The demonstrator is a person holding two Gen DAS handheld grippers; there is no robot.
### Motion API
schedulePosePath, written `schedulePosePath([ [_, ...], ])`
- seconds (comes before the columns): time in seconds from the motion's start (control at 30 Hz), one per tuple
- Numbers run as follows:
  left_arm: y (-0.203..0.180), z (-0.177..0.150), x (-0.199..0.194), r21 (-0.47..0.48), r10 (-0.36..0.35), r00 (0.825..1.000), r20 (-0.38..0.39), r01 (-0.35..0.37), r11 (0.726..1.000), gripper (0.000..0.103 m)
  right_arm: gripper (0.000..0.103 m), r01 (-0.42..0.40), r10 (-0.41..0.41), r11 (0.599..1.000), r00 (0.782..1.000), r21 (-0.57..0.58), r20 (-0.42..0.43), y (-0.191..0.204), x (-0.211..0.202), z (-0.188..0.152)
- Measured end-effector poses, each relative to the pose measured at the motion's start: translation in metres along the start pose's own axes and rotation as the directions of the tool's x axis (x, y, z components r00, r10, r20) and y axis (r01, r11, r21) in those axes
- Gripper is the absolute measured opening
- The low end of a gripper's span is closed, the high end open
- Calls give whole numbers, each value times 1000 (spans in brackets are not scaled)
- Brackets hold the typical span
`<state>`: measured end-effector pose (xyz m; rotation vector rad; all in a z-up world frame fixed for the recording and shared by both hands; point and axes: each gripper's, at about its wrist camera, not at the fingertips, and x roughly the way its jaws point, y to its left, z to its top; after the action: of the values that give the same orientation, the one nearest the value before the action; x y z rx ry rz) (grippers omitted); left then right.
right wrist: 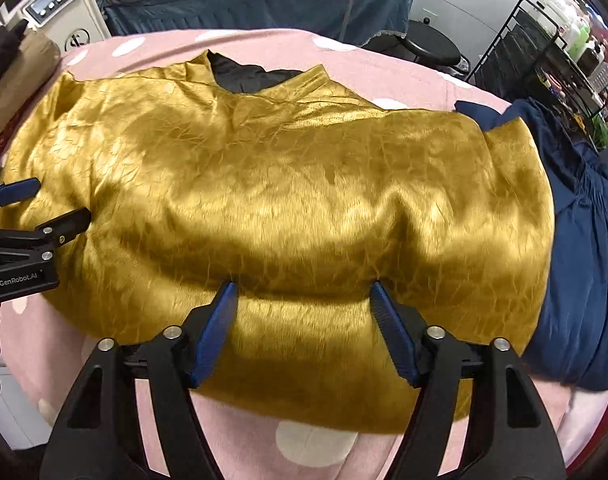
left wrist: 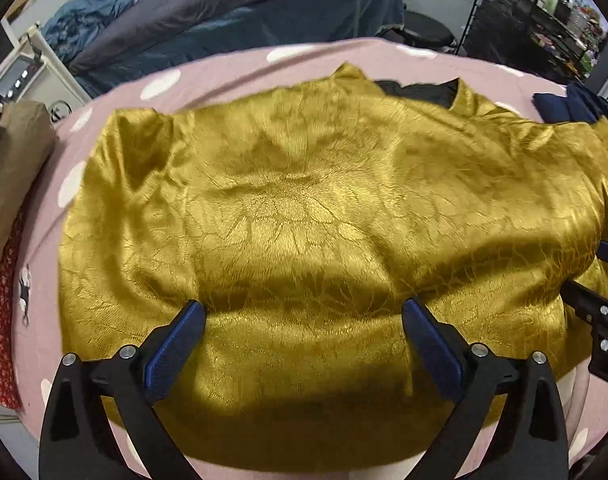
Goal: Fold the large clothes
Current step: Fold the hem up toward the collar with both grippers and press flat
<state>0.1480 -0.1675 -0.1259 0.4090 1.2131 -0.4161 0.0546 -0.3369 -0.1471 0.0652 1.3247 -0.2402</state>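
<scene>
A large gold satin garment (left wrist: 304,200) lies spread on the pink, white-dotted cover (left wrist: 231,68), collar at the far side. Its near part is raised in a crosswise ridge. My left gripper (left wrist: 304,307) points down at that ridge, its blue fingers (left wrist: 183,332) wide apart and open, the tips resting on the cloth. In the right wrist view the same garment (right wrist: 304,184) fills the middle. My right gripper (right wrist: 304,286) stands open astride the ridge further right, its pads not pressing. The left gripper (right wrist: 39,206) shows at that view's left edge.
A navy garment (right wrist: 576,240) lies against the gold one's right side. A black cloth (right wrist: 247,76) shows under the collar. A tan bundle (left wrist: 15,152) and red floral fabric (left wrist: 3,320) sit at the left. Beyond are a bed (left wrist: 223,20), a stool (right wrist: 432,48) and a wire rack (right wrist: 544,60).
</scene>
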Motion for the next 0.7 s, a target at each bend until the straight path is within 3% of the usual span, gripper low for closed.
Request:
schedulePosePath([
  [0.3, 6, 20, 36, -46, -17, 994, -106, 12, 999, 98, 79, -8, 12, 999, 995, 41, -101, -4, 41, 17],
  [0.57, 2, 29, 52, -19, -4, 993, -117, 2, 1000, 98, 87, -6, 15, 998, 988, 60, -152, -10, 64, 36],
  [0.7, 2, 28, 49, -12, -5, 994, -110, 4, 1000, 98, 89, -7, 15, 998, 990, 56, -138, -10, 64, 39],
])
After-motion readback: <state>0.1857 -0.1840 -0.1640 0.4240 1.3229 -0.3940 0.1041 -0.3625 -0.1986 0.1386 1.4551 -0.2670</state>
